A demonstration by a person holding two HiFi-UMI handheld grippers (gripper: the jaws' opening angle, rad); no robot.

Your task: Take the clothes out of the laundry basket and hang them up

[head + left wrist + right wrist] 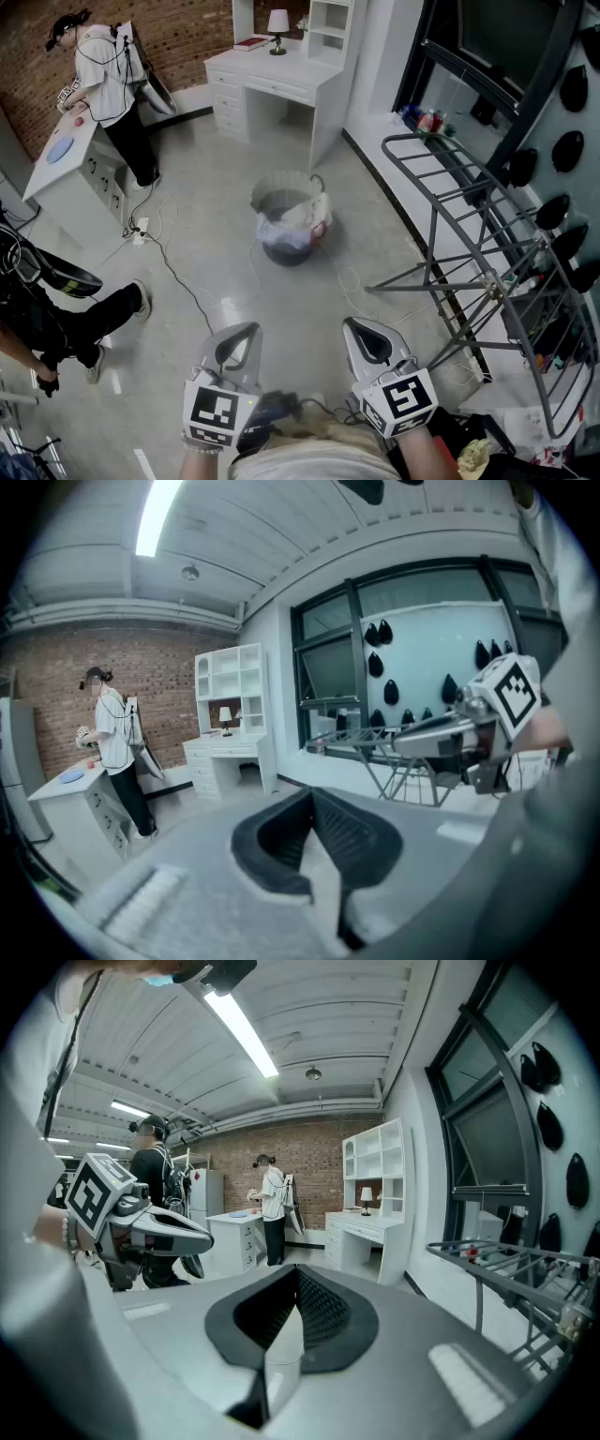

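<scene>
The person holds both tongs low in front of the body, side by side and pointing a little downward across the floor (pixel 216 216); the left tongs (pixel 242 336) are clenched with nothing between the jaws, and the left gripper view shows the two dark pads pressed together; the right tongs (pixel 361 336) are clenched and empty too, their pads meeting in a single seam in the right gripper view; the two tools sit near each other without touching, each with its marker cube toward the person; the laundry basket (pixel 262 201), grey and round, stands on the floor well ahead of both tongs, roughly on the line between them; the clothes (pixel 298 227) lie bundled inside it, pale fabric over something darker, and none is in either grip; the drying rack (pixel 432 234), a grey metal frame, stands to the right of the basket against the window wall, bare of clothing; beyond the basket a white counter (pixel 272 82) with drawers carries a small lamp (pixel 278 21); at the far left a person (pixel 112 75) in a white top stands at a second counter (pixel 67 157) before the brick wall (pixel 187 37); another person's leg and shoe (pixel 117 305) reach in from the left edge; thin cables (pixel 178 272) trail over the floor.
</scene>
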